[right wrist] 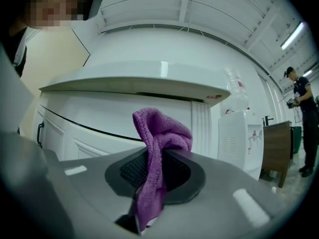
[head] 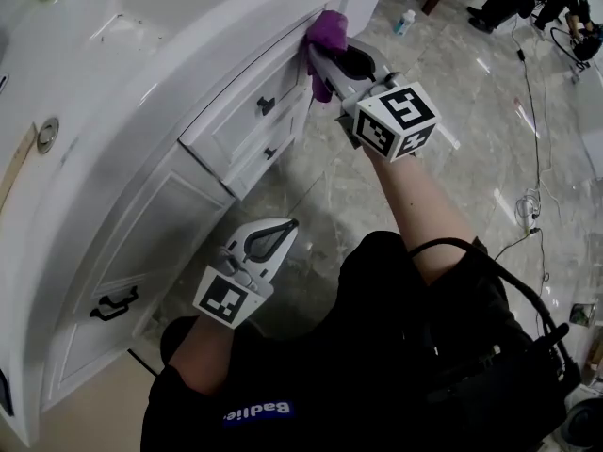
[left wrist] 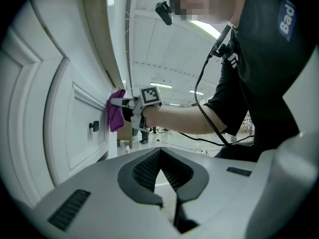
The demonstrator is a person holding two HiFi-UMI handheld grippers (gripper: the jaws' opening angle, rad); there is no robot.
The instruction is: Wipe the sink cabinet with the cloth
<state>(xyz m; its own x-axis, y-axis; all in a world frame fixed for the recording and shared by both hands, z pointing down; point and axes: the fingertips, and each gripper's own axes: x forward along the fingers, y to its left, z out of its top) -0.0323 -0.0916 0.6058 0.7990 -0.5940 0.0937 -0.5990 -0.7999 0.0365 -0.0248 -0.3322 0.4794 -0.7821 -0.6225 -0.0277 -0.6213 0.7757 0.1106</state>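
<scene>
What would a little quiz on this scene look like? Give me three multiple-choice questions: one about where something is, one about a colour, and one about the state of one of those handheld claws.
1. Where is the cloth?
A. Pressed against the cabinet front, just above the drawers
B. Lying on the floor
C. Inside the sink basin

2. What colour is the cloth?
A. White
B. Purple
C. Green

3. What state is the left gripper in?
A. Wide open around a drawer handle
B. Shut on the cloth
C. Shut, with nothing between its jaws

Answers:
1 A: the head view shows the right gripper holding the cloth on the cabinet's upper front.
2 B: it looks purple in all three views.
3 C: the left gripper view shows its jaws together and empty. It is the right gripper that grips the cloth.
</scene>
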